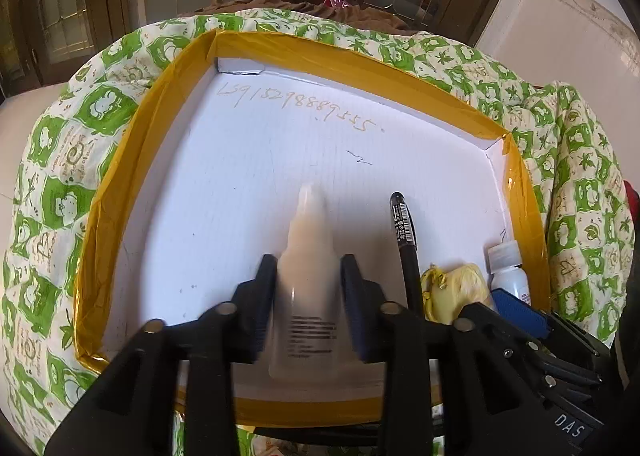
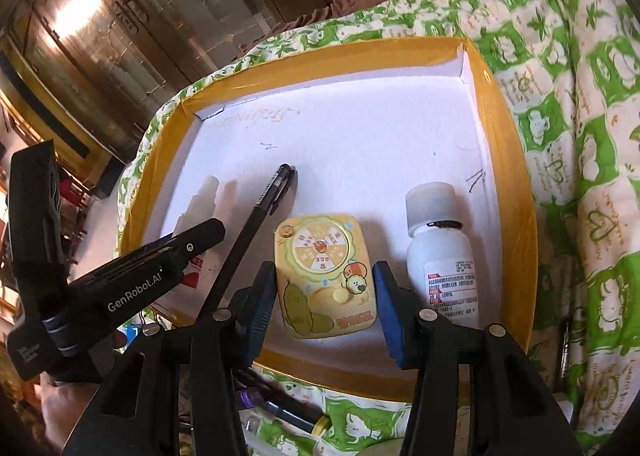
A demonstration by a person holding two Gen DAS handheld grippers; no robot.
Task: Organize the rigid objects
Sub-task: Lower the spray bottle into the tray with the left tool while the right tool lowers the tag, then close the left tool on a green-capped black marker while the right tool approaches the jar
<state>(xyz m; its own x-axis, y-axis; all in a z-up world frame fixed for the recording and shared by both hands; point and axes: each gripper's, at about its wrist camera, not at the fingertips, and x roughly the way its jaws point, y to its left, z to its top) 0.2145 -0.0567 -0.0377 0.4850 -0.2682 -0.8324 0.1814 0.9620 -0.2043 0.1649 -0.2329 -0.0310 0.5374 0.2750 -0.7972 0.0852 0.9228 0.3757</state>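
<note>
Left gripper (image 1: 308,268) first: its fingers (image 1: 262,296) sit either side of the clear squeeze bottle (image 1: 306,240) but look let go, since the bottle is smeared with blur while the fingers are sharp. The right wrist view shows what that one hides: the bottle lies flat on the floor of the tray (image 2: 504,159), nozzle pointing away, with the left gripper hanging over it

Right gripper (image 2: 324,270) is clamped on the yellow cartoon toy (image 2: 320,256), pads against both its long sides, and the toy sits on the tray floor near the front wall. From the left wrist view it's just a yellow lump, you can't read the spinner face at all

Black pen (image 2: 256,215) lies between bottle and toy, tip away. White pill bottle (image 2: 436,240) lies just right of the toy, cap away

Only the left view shows the pencilled digits (image 1: 300,107) near the far wall. Only the right shows markers (image 2: 288,408) lying outside the tray on the green quilt (image 2: 580,135)
</note>
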